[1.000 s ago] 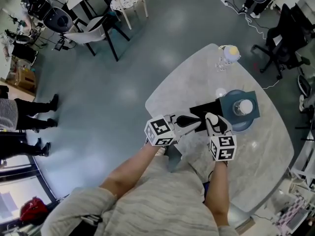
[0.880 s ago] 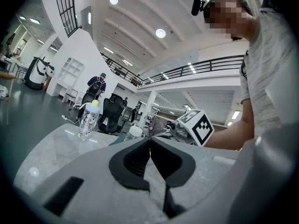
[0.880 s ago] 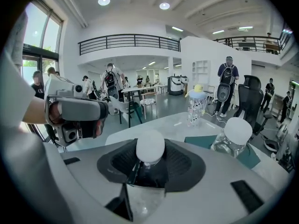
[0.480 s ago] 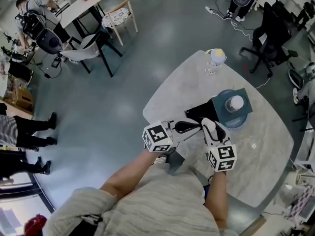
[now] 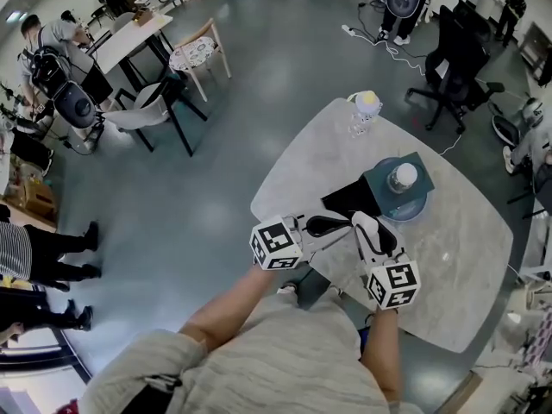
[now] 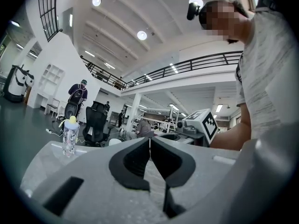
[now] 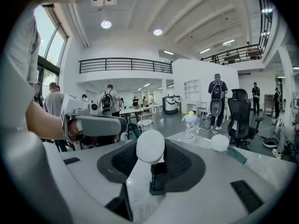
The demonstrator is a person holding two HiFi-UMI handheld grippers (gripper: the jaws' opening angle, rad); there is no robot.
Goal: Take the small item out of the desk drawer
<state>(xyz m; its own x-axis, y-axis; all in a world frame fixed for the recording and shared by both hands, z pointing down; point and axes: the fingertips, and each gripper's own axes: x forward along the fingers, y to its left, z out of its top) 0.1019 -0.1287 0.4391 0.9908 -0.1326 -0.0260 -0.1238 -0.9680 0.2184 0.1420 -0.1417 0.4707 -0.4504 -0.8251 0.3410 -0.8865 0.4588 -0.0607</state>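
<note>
We see a small white ball between the jaw tips of the right gripper, near the open black drawer of the teal box. We count two white balls, the second ball sitting on top of the box, plus one bottle and two grippers. The right jaws stand wide, clamped on the ball. The left gripper has its jaws together, empty.

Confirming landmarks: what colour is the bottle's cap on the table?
Yellow cap, clearest in the left gripper view.
</note>
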